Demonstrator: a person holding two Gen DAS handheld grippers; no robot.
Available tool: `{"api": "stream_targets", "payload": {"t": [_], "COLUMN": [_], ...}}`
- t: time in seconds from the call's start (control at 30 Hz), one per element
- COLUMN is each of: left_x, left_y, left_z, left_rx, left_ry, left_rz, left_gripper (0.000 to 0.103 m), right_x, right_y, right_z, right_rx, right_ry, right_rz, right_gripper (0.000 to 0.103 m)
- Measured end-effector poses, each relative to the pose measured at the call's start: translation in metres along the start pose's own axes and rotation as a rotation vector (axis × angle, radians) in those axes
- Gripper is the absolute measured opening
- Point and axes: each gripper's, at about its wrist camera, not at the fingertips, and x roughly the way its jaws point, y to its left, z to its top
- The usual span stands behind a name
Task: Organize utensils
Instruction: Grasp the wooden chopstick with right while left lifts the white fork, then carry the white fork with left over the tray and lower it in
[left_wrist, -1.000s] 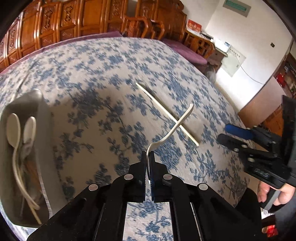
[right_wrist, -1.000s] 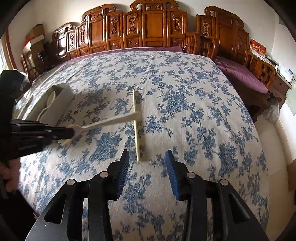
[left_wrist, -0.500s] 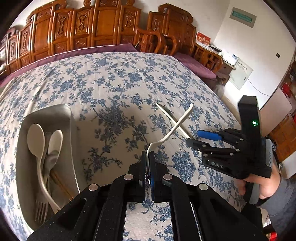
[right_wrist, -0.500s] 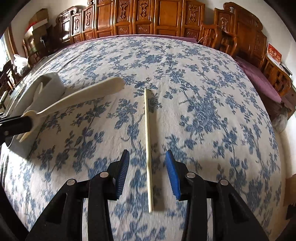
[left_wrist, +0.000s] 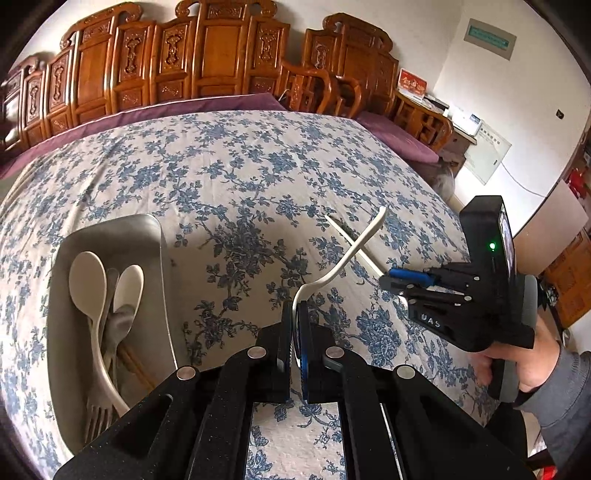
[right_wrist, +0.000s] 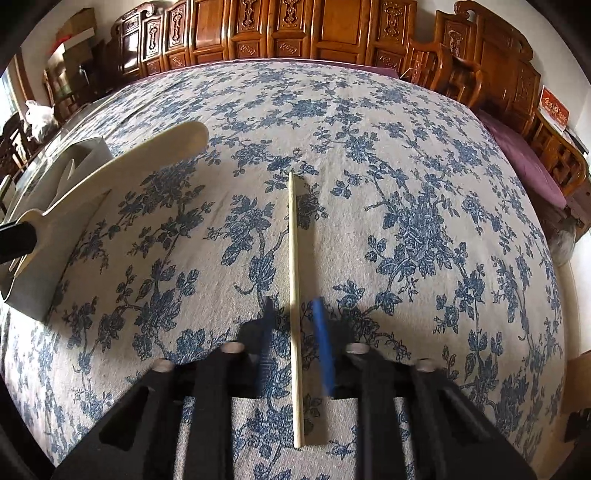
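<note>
My left gripper (left_wrist: 295, 317) is shut on a cream fork (left_wrist: 343, 258), held by its head with the handle pointing away above the cloth; the fork also shows at the left of the right wrist view (right_wrist: 122, 173). A grey tray (left_wrist: 155, 266) at the left holds cream spoons (left_wrist: 88, 280) and a fork (left_wrist: 99, 413). A pale chopstick (right_wrist: 294, 288) lies on the cloth. My right gripper (right_wrist: 293, 325) is low over it, blurred, its fingers on either side of the stick with a gap. It shows in the left wrist view (left_wrist: 402, 280).
The table is covered by a blue floral cloth (right_wrist: 406, 184). Carved wooden chairs (left_wrist: 207, 66) stand along the far edge and right side. The tray also appears at the left in the right wrist view (right_wrist: 62, 192).
My right gripper has moved forward and down so its fingers straddle the chopstick and have narrowed. My left gripper has carried the fork left, nearer the tray.
</note>
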Motion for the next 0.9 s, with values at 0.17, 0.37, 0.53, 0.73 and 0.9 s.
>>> {"api": "stream_targets", "payload": {"t": [0.17,0.37,0.53,0.73,0.9], "left_x": [-0.01,-0.029,-0.04,-0.05,-0.063], "left_y": [0.004,0.011,0.018,0.026,0.039], "left_z": [-0.002,-0.009,-0.015,-0.025,-0.031], "left_rx": [-0.006,-0.024,-0.048,-0.066,-0.081], "left_ry": [-0.015,-0.042,-0.05,-0.059,-0.076], "left_rz": [0.02,0.048,0.066,0.085,0.116], "left_gripper": [0.002,0.002,0.002,0.002,0.002], "right_x": [-0.005,-0.019,-0.044,-0.075,-0.095], "right_y": [0.0,0.002,0.01,0.028,0.042], "right_z": [-0.007,-0.022,-0.028,-0.029,-0.028], "right_rx": [0.012,0.027,0.023,-0.023,-0.042], "right_ry": [0.008,-0.016,-0.055,-0.095,-0.124], "right_rz": [-0.017,-0.015,0.013,0.032,0.052], "right_gripper": [0.006,0.006,0.006,0.006,0.006]}}
